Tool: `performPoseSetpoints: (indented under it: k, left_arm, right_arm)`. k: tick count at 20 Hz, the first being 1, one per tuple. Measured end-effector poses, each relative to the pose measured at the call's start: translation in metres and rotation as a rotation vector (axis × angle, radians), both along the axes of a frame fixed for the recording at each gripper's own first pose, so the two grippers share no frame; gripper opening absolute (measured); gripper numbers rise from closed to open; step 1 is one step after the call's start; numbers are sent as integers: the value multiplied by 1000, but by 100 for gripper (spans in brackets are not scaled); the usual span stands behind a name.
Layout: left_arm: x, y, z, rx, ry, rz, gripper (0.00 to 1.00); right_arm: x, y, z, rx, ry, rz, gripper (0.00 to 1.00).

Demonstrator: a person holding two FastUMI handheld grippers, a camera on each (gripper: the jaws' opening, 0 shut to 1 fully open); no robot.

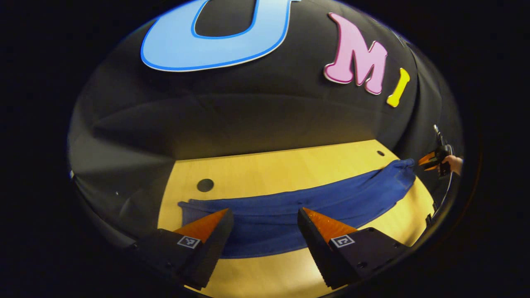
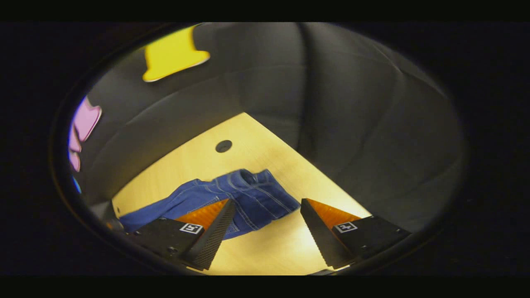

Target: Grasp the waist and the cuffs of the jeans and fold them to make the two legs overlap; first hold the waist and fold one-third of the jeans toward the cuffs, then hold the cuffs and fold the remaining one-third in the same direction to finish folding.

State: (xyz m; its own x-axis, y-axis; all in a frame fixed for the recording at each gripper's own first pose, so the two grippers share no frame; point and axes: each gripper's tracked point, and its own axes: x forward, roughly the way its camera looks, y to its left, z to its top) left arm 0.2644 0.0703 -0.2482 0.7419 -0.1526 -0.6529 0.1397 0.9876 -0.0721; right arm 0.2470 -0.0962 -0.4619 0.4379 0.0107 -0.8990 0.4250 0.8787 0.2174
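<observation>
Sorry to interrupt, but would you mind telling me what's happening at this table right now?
A person is about to fold a pair of jeans lying stretched across the wooden table. The left claw hovers open above the leg end, and the right claw hovers open at the waist. Neither grips the denim yet, so folding has not started.

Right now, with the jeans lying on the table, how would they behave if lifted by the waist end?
The jeans would probably droop and trail: they lie limp in a long strip, and the waist end is bunched and rumpled. The thick stitched denim suggests some weight. They seem unlikely to slide freely across the wooden table, dragging instead.
</observation>
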Motion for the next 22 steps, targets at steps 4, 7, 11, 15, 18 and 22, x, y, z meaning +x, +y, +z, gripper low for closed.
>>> performPoseSetpoints:
  k: [4,7,11,15,18,22]
  left_arm:
    - [-21,-9,-4,45,21,-24,99]
    - [-35,-9,-2,68,46,-19,99]
    - [-58,9,-10,130,80,21,98]
    - [-68,0,-14,102,109,47,98]
    - [-70,-1,-8,104,94,44,98]
    - [-80,6,2,100,83,57,98]
  right_arm:
    - [-23,11,-38,96,78,-132,98]
    - [-26,11,-58,133,117,-222,99]
    - [5,22,-73,140,42,-277,80]
    - [14,23,-66,159,-26,-286,11]
    - [18,25,-57,100,-93,-224,6]
    - [27,31,-16,58,-211,-126,6]
